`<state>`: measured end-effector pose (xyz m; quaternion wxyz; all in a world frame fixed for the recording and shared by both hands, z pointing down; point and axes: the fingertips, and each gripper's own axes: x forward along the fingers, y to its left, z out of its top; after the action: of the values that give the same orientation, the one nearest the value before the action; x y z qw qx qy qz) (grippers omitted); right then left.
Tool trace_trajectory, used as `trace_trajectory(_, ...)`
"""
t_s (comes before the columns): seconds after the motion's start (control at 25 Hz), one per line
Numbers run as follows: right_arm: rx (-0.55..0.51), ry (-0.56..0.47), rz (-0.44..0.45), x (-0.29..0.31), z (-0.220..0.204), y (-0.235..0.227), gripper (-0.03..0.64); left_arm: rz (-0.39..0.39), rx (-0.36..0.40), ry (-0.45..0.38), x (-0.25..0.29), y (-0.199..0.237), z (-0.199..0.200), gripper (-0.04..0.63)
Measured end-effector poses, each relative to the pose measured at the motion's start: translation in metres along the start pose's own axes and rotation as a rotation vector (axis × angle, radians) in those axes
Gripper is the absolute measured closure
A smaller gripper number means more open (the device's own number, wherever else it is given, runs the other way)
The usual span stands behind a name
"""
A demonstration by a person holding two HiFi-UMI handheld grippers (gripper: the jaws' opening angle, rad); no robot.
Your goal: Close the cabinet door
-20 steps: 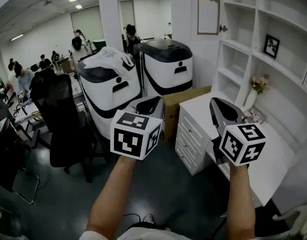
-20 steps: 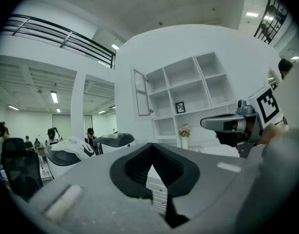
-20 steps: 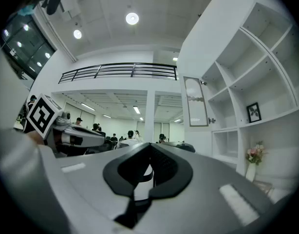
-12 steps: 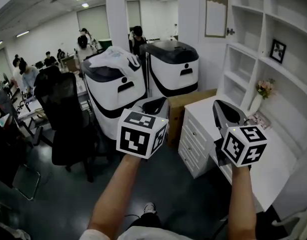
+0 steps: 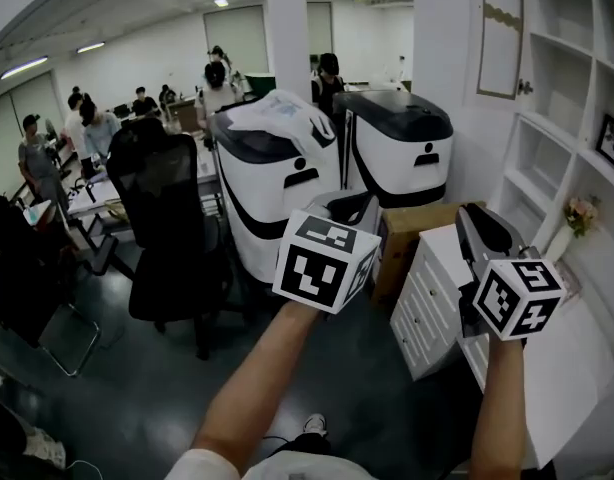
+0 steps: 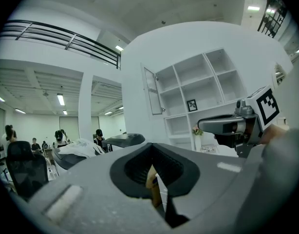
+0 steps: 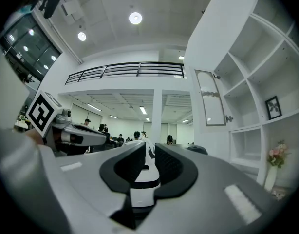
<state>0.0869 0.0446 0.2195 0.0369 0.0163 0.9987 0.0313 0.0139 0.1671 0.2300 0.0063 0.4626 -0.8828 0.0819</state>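
Observation:
The white cabinet door (image 5: 500, 33) stands open at the top right of the head view, hinged to the white shelf unit (image 5: 567, 78). It also shows in the left gripper view as the cabinet door (image 6: 150, 90) and in the right gripper view as the cabinet door (image 7: 210, 99). Both grippers are held level in front of me, well short of the door. My left gripper (image 5: 352, 208) has its jaws together and holds nothing, as the left gripper (image 6: 150, 147) also shows in its own view. My right gripper (image 5: 482, 230) has a narrow gap between its jaws, with nothing in it, as the right gripper (image 7: 149, 147) shows too.
Two large white machines (image 5: 277, 183) (image 5: 397, 143) stand ahead, with a cardboard box (image 5: 412, 238) beside them. A white drawer unit and desk (image 5: 432, 308) sit under the shelves, which hold a picture frame (image 5: 609, 138) and flowers (image 5: 577, 218). A black chair (image 5: 167, 218) and several people are at the left.
My view has swung left, so the door, shelves and both grippers now sit further right in the picture. The door stays open and the grippers hold nothing.

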Motion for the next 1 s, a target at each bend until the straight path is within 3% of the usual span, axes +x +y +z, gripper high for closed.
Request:
trace_trajectory(0.48,0.026,-0.021,0.025,0.116,-0.005,-0.002,0.464,0.045,0.005,-0.003,0.051,0.097,-0.005,0.597)
trace_trajectory(1.0,0.021,-0.007,-0.100,0.177,0.003,-0.042,0.347,-0.080,-0.014,-0.028,0.132,0.136,0.001,0.597)
